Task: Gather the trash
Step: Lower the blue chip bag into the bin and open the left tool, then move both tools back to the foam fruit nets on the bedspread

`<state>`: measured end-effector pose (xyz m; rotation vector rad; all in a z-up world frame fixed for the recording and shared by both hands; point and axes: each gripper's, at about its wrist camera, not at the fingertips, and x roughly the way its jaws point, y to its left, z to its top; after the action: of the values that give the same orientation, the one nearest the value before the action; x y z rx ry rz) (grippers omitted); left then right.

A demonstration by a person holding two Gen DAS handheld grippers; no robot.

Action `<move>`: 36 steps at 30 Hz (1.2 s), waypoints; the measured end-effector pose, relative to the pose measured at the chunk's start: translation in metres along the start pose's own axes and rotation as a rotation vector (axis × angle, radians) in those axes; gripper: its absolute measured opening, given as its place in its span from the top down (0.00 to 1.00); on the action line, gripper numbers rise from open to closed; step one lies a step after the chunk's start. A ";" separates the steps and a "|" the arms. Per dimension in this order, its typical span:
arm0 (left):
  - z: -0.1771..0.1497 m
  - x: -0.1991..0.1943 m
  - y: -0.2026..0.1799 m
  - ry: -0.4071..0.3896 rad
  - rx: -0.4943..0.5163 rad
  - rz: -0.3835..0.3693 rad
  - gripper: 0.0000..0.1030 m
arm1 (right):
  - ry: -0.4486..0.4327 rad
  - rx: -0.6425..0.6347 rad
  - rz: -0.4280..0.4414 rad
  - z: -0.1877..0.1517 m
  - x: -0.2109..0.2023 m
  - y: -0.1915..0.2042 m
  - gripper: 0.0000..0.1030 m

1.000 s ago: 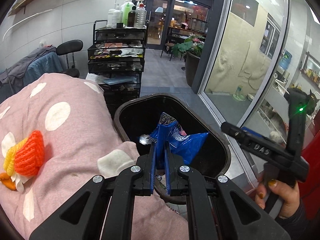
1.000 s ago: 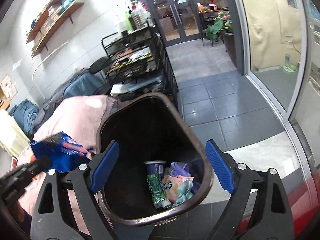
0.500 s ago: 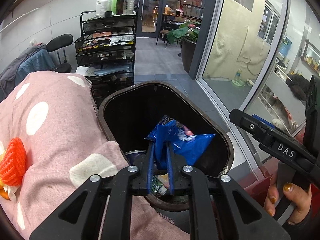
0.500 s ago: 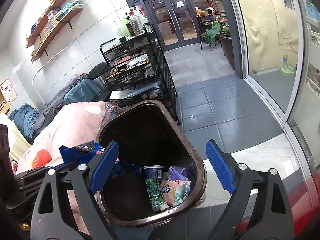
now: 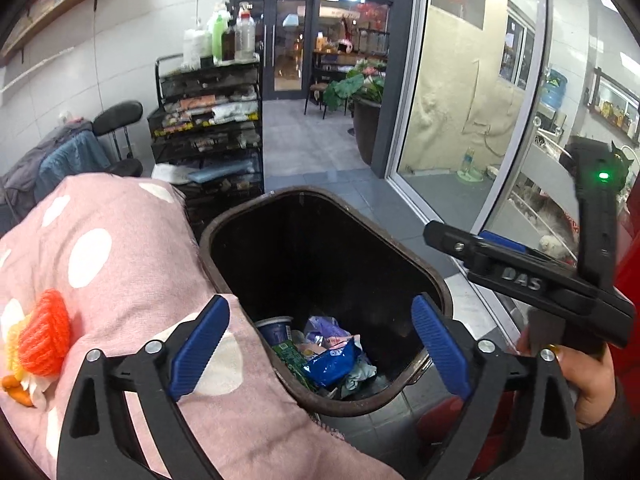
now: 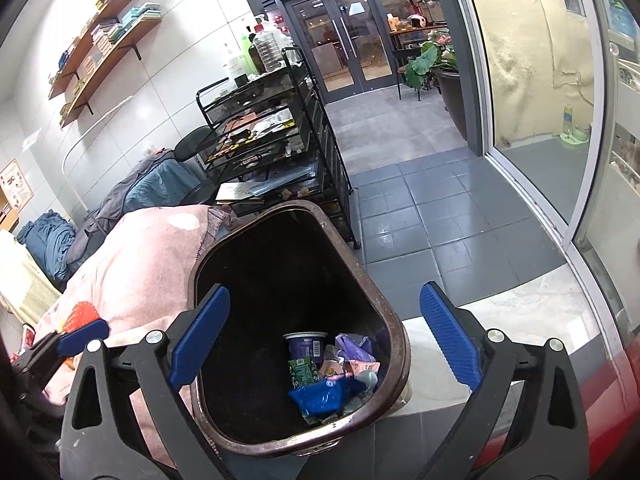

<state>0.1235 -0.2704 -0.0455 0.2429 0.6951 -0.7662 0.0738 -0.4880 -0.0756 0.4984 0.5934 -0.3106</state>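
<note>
**A:** Start with the left wrist view. What did it show?

**B:** The left gripper (image 5: 320, 354) hung over the near rim of the brown bin (image 5: 434, 280), which stood just beside a pink dotted blanket (image 5: 120, 272). Its jaws had just been opening and stood wide apart, released, with nothing between them. The blue snack wrapper (image 5: 332, 366) lay down in the bin on top of the other rubbish, next to a yoghurt cup (image 5: 276, 330). So the drop looked done.

**A:** How should that step be finished well?

**B:** I'd say keep the fingers spread and draw back up and clear of the rim, so no pad snags the bin wall or drags the wrapper out.

**A:** And the right wrist view?

**B:** The right gripper (image 6: 324, 340) was also unclenched and empty, its jaws straddling the bin (image 6: 400, 356) opening from above. The wrapper (image 6: 320, 394) rested against the near wall, below the cup (image 6: 306, 346) and a green packet (image 6: 302, 372). The left gripper's blue tip (image 6: 82, 330) showed at the left edge, over the blanket (image 6: 140, 260).

**A:** Any risk?

**B:** Mainly knocking the bin while lifting away; it looked light and stood near a ledge.
</note>
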 end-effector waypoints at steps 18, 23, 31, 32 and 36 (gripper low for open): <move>-0.028 -0.077 0.045 -0.173 -0.107 0.157 0.05 | 0.026 -0.116 0.111 -0.019 0.007 0.063 0.07; -0.042 -0.093 0.072 -0.185 -0.156 0.234 0.05 | 0.042 -0.188 0.169 -0.028 0.009 0.099 0.06; -0.063 -0.118 0.113 -0.179 -0.212 0.371 0.05 | 0.082 -0.277 0.276 -0.041 0.013 0.156 0.05; -0.067 -0.121 0.119 -0.178 -0.222 0.394 0.05 | 0.087 -0.287 0.286 -0.042 0.014 0.162 0.05; -0.082 -0.133 0.143 -0.167 -0.268 0.457 0.05 | 0.116 -0.338 0.355 -0.051 0.015 0.196 0.05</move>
<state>0.1162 -0.0600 -0.0261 0.0855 0.5481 -0.2490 0.1440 -0.2990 -0.0512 0.2881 0.6425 0.1569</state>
